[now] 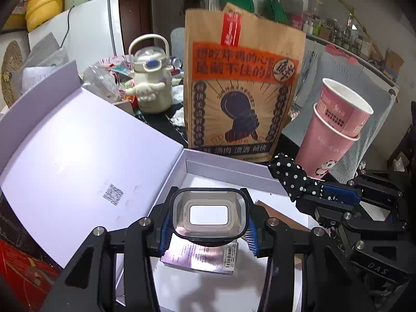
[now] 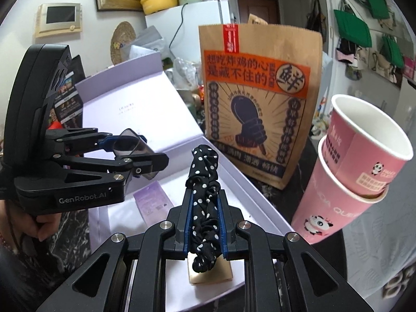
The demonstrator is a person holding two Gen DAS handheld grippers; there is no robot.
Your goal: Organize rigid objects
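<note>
The open white box point(image 1: 78, 150) lay before the brown paper bag point(image 1: 241, 85). Over its tray, your left gripper point(image 1: 208, 221) pinched a clear plastic container point(image 1: 209, 214), while your right gripper point(image 2: 205, 223) clamped a polka-dot scrunchie point(image 2: 204, 182).

A dark table point(image 1: 166, 130) is seen, crowded. On it are placed an open white box point(image 1: 223, 171), a brown paper bag point(image 1: 241, 91), stacked pink cups point(image 1: 330, 140) and a cream kettle-shaped bottle point(image 1: 152, 83).
</note>
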